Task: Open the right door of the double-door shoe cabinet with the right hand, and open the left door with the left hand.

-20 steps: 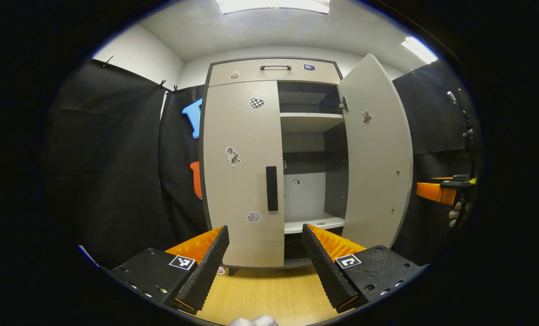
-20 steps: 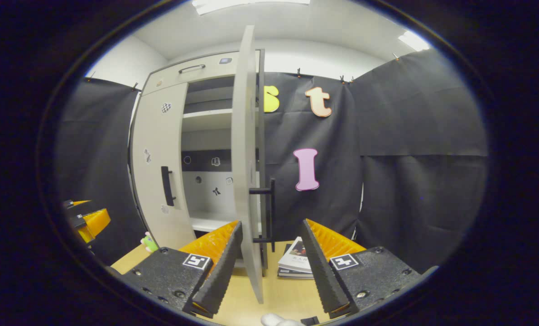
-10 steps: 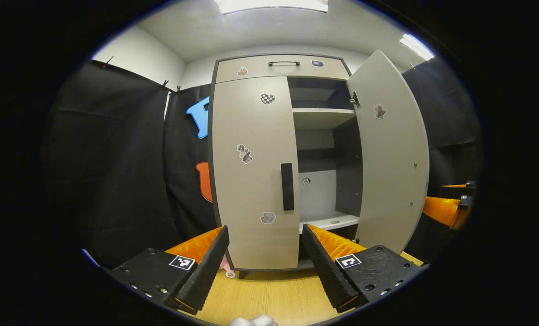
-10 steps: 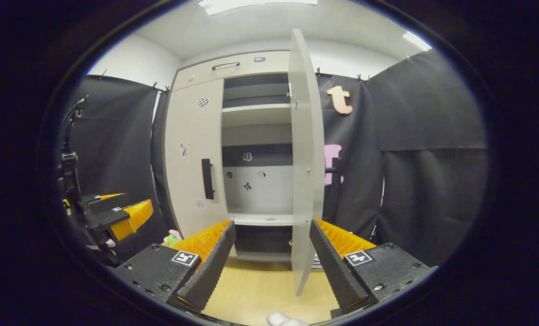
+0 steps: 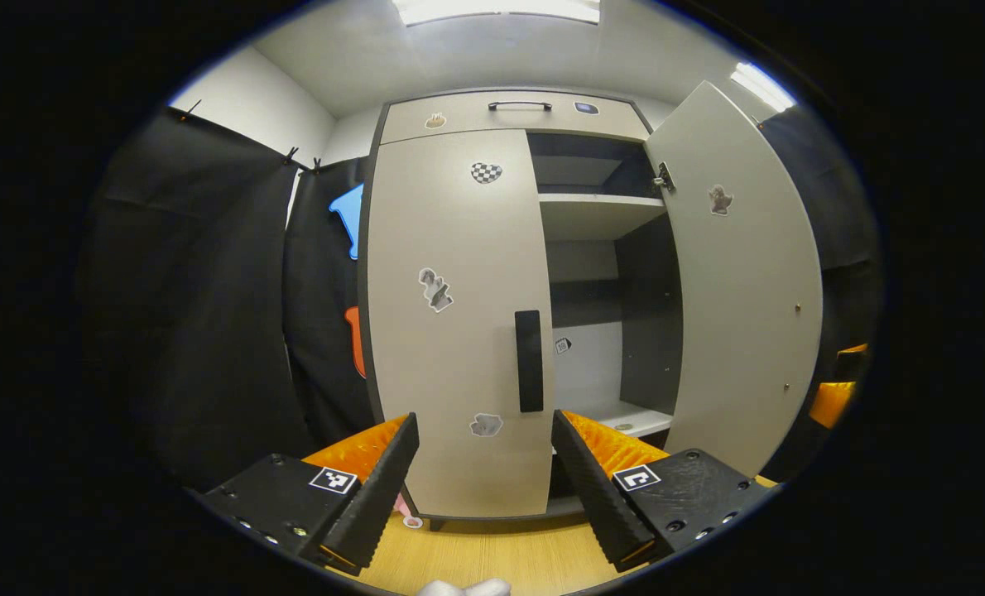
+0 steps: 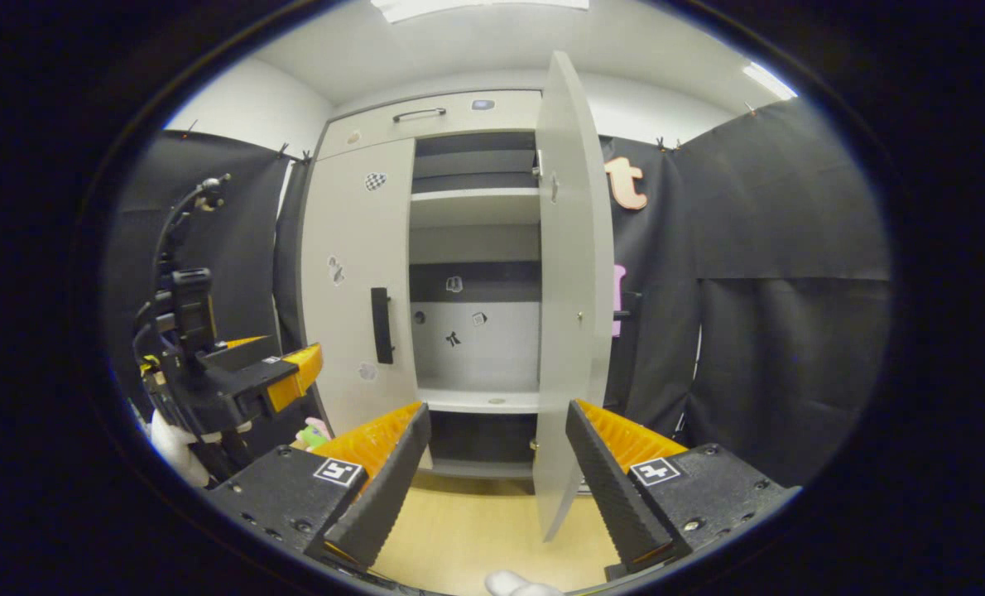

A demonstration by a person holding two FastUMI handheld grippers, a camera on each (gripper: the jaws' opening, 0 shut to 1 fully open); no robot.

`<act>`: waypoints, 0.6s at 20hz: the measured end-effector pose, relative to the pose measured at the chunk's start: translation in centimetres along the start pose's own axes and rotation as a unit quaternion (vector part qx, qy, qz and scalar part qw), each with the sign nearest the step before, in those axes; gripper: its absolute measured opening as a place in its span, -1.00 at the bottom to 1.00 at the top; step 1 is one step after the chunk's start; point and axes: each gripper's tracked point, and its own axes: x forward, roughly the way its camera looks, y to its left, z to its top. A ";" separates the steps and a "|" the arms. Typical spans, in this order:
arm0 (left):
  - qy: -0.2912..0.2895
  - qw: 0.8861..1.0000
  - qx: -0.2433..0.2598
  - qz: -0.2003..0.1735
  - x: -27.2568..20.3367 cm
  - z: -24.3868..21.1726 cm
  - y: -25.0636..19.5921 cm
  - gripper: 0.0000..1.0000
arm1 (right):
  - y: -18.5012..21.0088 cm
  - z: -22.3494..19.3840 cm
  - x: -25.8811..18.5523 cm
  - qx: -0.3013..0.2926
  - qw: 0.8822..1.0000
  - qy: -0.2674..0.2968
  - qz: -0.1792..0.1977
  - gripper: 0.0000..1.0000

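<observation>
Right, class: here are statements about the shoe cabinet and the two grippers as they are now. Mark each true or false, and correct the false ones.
1. The right door stands open. True.
2. The left door is open too. False: it is shut.
3. The left gripper is closed on the left door's handle. False: it is open, short of the handle.
4. The right gripper is open and holds nothing. True.
5. The shelves inside hold shoes. False: no shoes show on them.

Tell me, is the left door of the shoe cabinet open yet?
No, the left door sits flush and closed, while the right door stands swung open.
</observation>
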 end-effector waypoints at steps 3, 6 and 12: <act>-0.003 1.000 -0.010 -0.009 3.7 0.0 -1.1 0.93 | -0.8 0.4 0.2 0.000 1.000 0.000 -0.014 0.99; -0.008 1.000 -0.009 -0.008 7.0 0.0 -1.8 0.93 | -1.6 0.6 0.4 -0.001 1.000 0.004 -0.029 1.00; 0.001 1.000 -0.017 -0.008 13.2 -1.2 -2.8 0.93 | -3.2 0.6 0.7 -0.003 0.998 0.018 -0.055 1.00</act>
